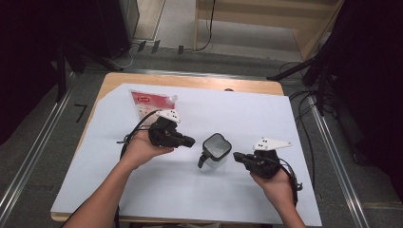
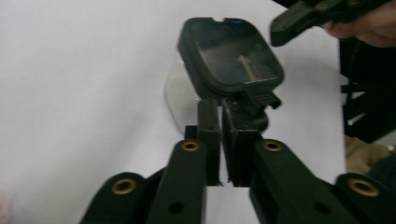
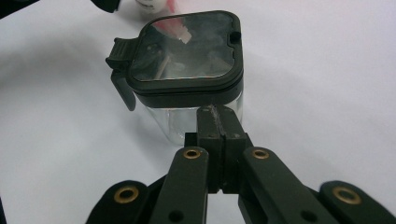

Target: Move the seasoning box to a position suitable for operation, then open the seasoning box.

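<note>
A clear square jar (image 1: 215, 151) with a black flip-latch lid stands in the middle of the white sheet. My left gripper (image 1: 189, 141) hovers just left of it, pointing at it, shut with nothing between its pads. The right gripper (image 1: 238, 156) sits just right of the jar, also shut and empty. In the left gripper view the jar (image 2: 229, 56) stands beyond my closed left gripper (image 2: 221, 105), its latch toward the tips. From the right gripper view the jar (image 3: 187, 51) is close ahead of the shut right gripper (image 3: 218, 112).
A red and white pouch (image 1: 151, 105) lies flat at the back left of the white sheet (image 1: 266, 114), behind the left hand. The sheet covers a wooden table (image 1: 190, 80). Dark stands and cables line the floor on both sides.
</note>
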Motion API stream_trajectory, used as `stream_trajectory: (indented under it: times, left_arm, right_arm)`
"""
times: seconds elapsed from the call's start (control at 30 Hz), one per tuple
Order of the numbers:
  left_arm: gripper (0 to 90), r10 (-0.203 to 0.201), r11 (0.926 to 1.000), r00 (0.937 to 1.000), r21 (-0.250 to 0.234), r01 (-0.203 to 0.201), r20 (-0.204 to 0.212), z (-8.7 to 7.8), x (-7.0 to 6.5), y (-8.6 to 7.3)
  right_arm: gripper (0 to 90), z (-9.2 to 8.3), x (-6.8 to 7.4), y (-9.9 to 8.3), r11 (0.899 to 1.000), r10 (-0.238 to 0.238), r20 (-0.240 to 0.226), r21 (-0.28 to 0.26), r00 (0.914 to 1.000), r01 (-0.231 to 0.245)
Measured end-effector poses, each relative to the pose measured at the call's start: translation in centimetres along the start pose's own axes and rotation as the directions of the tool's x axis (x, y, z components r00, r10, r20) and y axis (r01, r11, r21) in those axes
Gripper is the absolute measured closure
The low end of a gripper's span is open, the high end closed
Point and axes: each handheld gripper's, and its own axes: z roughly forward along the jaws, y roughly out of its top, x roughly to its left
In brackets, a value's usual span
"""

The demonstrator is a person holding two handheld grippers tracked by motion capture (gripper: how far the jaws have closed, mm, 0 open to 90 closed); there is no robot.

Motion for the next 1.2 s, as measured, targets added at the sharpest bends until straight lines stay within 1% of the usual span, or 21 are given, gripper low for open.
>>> stream_trajectory:
  times: [0.03,0.07,0.1,0.13,0.17,0.27,0.3,0.33,0.4,0.57,0.63,0.67,0.7,0.73,0.77,0.8,0.9,0.97,1.03,1.13,1.2]
  left_arm:
    - [90.0,-0.016,0.9999,0.9998,0.006,0.016,0.012,-0.1,0.0,0.1]
    - [90.0,-0.016,0.9999,0.9998,0.006,0.016,0.012,-0.1,0.0,0.1]
    - [90.0,-0.019,0.9998,0.9995,0.011,0.019,0.024,0.1,0.0,0.1]
    - [90.0,-0.018,0.9996,0.9996,0.022,0.017,0.022,0.2,0.0,0.1]
    - [90.0,-0.024,0.9985,0.9995,0.049,0.023,0.02,0.7,0.1,0.0]
    - [90.0,-0.007,0.9974,0.9998,0.071,0.006,0.017,1.1,0.1,-0.1]
    - [90.0,-0.002,0.9972,0.9998,0.075,0.0,0.018,1.2,0.0,-0.1]
    - [90.0,-0.009,0.9973,0.9998,0.073,0.007,0.018,1.3,-0.1,-0.2]
    - [90.0,-0.02,0.9971,0.9994,0.075,0.018,0.028,1.5,-0.1,-0.2]
    - [90.0,0.011,0.9964,0.9996,0.084,-0.013,0.028,2.2,-0.4,-0.1]
    - [90.0,0.01,0.9957,0.9994,0.091,-0.013,0.033,2.6,-0.6,-0.1]
    - [90.0,0.019,0.9949,0.9992,0.099,-0.022,0.036,2.7,-0.7,-0.1]
    - [90.0,0.017,0.9953,0.999,0.094,-0.021,0.042,2.9,-0.8,-0.1]
    - [90.0,0.027,0.9935,0.9987,0.109,-0.032,0.044,3.0,-0.8,-0.1]
    - [90.0,0.018,0.9939,0.999,0.108,-0.022,0.04,3.2,-1.0,-0.1]
    - [90.0,0.029,0.9933,0.9986,0.111,-0.034,0.044,3.3,-0.9,-0.1]
    - [90.0,0.029,0.9935,0.9986,0.109,-0.034,0.044,3.5,-1.0,-0.1]
    - [90.0,0.014,0.9947,0.9995,0.101,-0.017,0.03,3.8,-1.2,-0.1]
    - [90.0,0.01,0.995,0.9994,0.099,-0.013,0.032,3.9,-1.3,-0.1]
    - [90.0,0.011,0.9943,0.9993,0.105,-0.015,0.036,3.9,-1.4,-0.1]
    - [90.0,0.027,0.9934,0.9992,0.111,-0.03,0.031,4.1,-1.5,-0.1]
  right_arm:
    - [90.0,0.0,-0.1,0.0,1.0,0.007,-0.003,-0.001,1.0,-0.007]
    - [90.0,0.0,-0.1,0.0,1.0,0.007,-0.003,-0.001,1.0,-0.007]
    - [90.0,0.0,-0.1,0.0,1.0,0.011,-0.003,-0.003,0.9999,-0.011]
    - [90.0,0.0,-0.1,0.0,1.0,0.014,-0.002,-0.005,0.9999,-0.014]
    - [90.0,0.0,-0.2,0.0,1.0,0.016,-0.003,-0.008,0.9999,-0.016]
    - [90.0,0.1,-0.4,0.1,0.999,0.043,-0.014,-0.011,0.999,-0.043]
    - [90.0,0.2,-0.5,0.1,0.998,0.054,-0.029,-0.014,0.9981,-0.055]
    - [90.0,0.4,-0.5,0.1,0.997,0.072,-0.033,-0.013,0.9969,-0.072]
    - [90.0,0.6,-0.5,0.1,0.997,0.077,-0.031,-0.015,0.9966,-0.077]
    - [90.0,0.8,-0.2,0.2,0.998,0.058,-0.018,-0.012,0.9981,-0.059]
    - [90.0,1.0,-0.1,0.2,0.998,0.056,-0.018,-0.012,0.9983,-0.056]
    - [90.0,1.1,-0.1,0.2,0.999,0.05,-0.015,-0.008,0.9986,-0.051]
    - [90.0,1.2,0.0,0.3,0.999,0.053,-0.02,0.0,0.9984,-0.053]
    - [90.0,1.3,0.0,0.3,0.999,0.049,-0.02,0.005,0.9986,-0.049]
    - [90.0,1.5,0.1,0.3,0.999,0.051,-0.021,0.009,0.9985,-0.051]
    - [90.0,1.5,0.1,0.3,0.999,0.049,-0.018,0.005,0.9986,-0.049]
    - [90.0,1.5,0.0,0.3,0.998,0.06,-0.015,0.005,0.9981,-0.06]
    - [90.0,1.5,-0.1,0.3,0.998,0.067,-0.019,0.002,0.9976,-0.067]
    - [90.0,1.5,-0.1,0.3,0.998,0.069,-0.015,-0.002,0.9975,-0.069]
    - [90.0,1.6,-0.3,0.4,0.998,0.066,-0.012,-0.005,0.9978,-0.066]
    - [90.0,1.7,-0.3,0.4,0.997,0.071,-0.012,-0.007,0.9974,-0.071]
